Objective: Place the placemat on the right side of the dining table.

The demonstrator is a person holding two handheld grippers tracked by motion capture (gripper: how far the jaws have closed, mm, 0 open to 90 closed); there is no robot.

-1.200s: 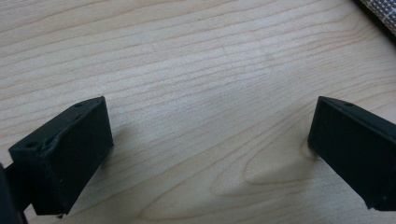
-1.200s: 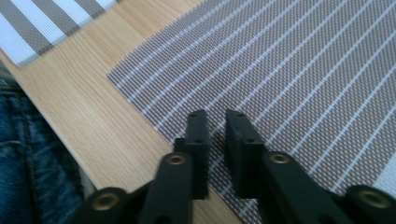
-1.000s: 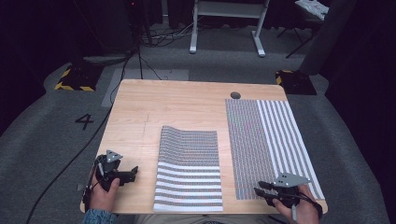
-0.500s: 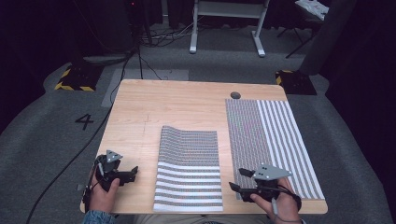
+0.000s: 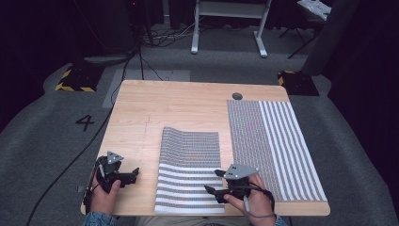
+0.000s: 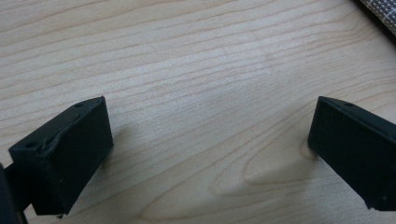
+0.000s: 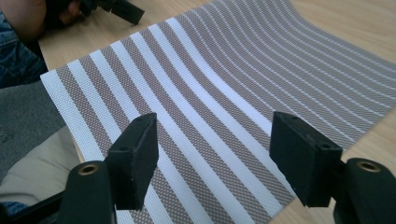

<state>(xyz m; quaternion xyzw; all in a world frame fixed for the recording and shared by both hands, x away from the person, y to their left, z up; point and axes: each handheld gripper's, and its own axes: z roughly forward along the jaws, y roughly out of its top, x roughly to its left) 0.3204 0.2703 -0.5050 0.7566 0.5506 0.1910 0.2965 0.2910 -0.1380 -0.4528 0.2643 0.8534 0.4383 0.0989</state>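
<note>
The striped placemat (image 5: 188, 172) lay flat at the near middle of the wooden table (image 5: 155, 108), its near edge at the table's near edge and its far end slightly humped. The right gripper (image 5: 212, 181) hovered over its near right corner, pointing left across it. Its jaws had just been opening and stood wide apart, the mat's brown and white stripes (image 7: 205, 93) lying beneath and between them, nothing clasped. In the right gripper view the pads (image 7: 303, 156) hung just above the weave; whether they touched it could not be told.

A second, larger striped placemat (image 5: 273, 146) lay along the right side of the table, just beside the first.

The left gripper (image 5: 134, 173) rested near the table's near left corner, well apart from the mat, jaws spread wide over bare wood (image 6: 196, 93), holding nothing.
</note>
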